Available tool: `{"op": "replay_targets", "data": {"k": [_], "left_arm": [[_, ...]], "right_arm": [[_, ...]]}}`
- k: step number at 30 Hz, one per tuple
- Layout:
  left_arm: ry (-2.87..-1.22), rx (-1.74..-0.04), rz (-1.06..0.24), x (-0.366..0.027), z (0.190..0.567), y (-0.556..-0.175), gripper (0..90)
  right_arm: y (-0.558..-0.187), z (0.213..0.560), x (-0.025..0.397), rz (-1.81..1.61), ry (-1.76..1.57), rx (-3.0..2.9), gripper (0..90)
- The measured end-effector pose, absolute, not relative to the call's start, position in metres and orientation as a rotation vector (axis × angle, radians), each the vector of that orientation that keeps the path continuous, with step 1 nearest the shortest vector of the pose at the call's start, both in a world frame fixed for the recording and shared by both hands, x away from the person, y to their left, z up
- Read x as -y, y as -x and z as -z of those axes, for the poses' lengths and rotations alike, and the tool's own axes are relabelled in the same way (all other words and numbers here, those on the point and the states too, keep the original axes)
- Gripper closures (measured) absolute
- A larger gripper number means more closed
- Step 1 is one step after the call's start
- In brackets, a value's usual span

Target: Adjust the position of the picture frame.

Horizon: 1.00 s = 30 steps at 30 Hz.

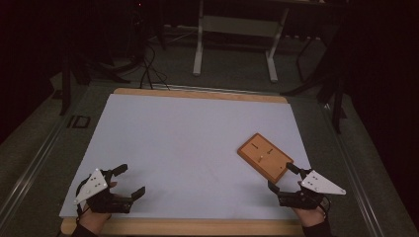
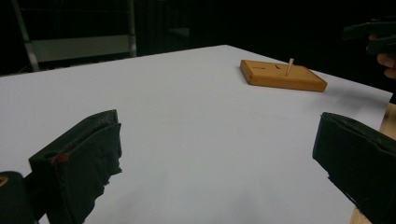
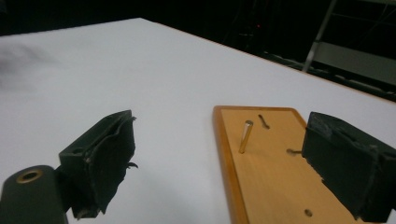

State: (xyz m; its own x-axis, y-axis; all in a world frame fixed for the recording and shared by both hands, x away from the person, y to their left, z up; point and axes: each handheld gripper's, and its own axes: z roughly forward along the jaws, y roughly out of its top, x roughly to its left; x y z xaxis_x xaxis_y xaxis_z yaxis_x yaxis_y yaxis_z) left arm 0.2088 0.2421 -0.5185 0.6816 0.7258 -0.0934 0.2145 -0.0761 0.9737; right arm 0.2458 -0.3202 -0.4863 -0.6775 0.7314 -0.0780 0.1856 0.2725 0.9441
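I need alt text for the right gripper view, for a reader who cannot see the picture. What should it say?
An open right gripper hangs over the near end of a wooden board on a white table, one black jaw left of the board and one over its right side. A thin peg stands upright in the board between the jaws.

Left hand-held gripper (image 1: 129, 181), right hand-held gripper (image 1: 283, 177), black padded jaws, grey three-cornered top plates, dark sleeves

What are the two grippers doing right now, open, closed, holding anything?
Left gripper: open, holding nothing, over the white table.
Right gripper: open, holding nothing, at the near corner of the wooden board.
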Motion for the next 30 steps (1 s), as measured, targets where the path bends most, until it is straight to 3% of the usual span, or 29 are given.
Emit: {"op": "replay_targets", "data": {"k": [19,30], "left_arm": [[-1.634,-0.791,-0.491,-0.242,0.52,-0.21,1.5],[-1.636,-0.791,-0.485,-0.241,0.52,-0.211,1.5]], "right_arm": [[-0.306,0.507,0.309,-1.331,-0.934,-2.121,10.2],[-0.327,0.521,0.296,-1.274,-0.954,-2.184,23.9]]}}
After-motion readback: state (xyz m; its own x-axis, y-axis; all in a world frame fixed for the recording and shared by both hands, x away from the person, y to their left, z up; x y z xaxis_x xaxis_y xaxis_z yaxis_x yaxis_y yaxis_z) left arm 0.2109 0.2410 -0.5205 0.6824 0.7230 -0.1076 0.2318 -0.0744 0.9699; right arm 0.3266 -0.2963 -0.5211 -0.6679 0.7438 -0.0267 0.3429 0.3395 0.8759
